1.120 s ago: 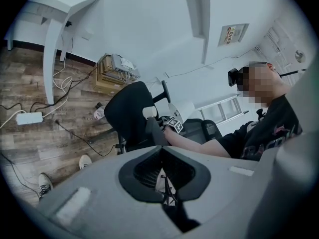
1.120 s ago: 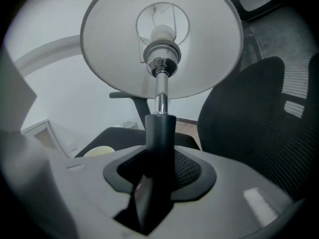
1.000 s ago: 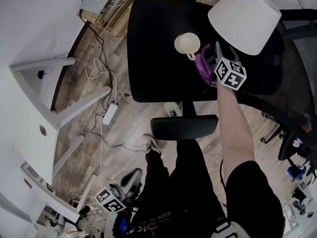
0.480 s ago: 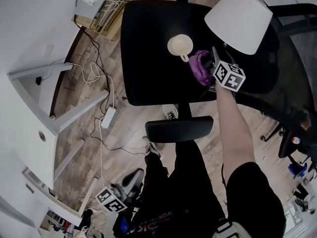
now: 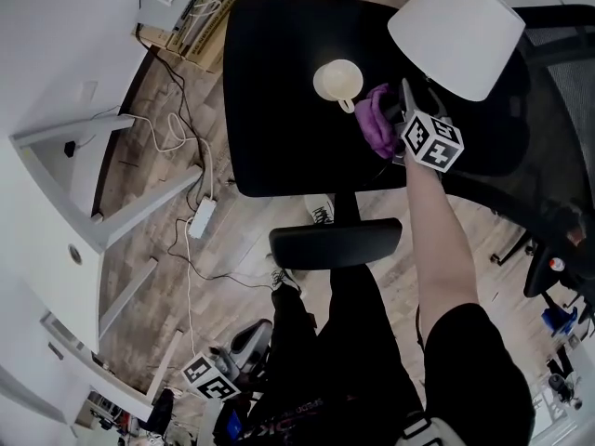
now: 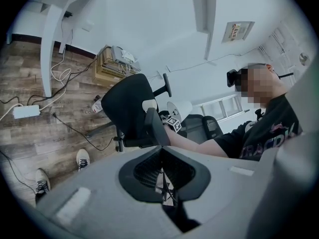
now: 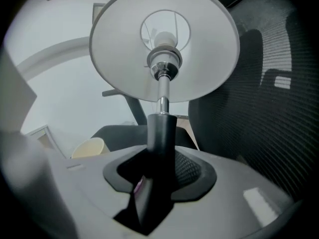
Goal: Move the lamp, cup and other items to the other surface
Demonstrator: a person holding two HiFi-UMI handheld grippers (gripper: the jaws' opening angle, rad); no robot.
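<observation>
While nothing has shifted since a second ago, the black chair seat [image 5: 279,91] bears the white-shaded lamp [image 5: 457,33], its stem clamped by the right gripper [image 7: 160,138], with the cup [image 5: 337,81] and purple item [image 5: 375,124] beside; the left gripper [image 6: 162,156] hangs closed, empty.

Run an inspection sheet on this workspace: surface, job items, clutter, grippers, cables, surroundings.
Surface: black chair seat, carrying the items.
Job's things: lamp with a white shade at the seat's right side; cup near the middle, purple cloth right beside it.
Clutter: sneakers on the floor near the chair.
Grippers: right gripper jaws closed on the lamp's dark stem; left gripper jaws together, empty, held low away from the seat.
Cables: power strip and loose cables across the floor left of the chair.
Surroundings: wood floor, white desk on the left, mesh chair on the right.
</observation>
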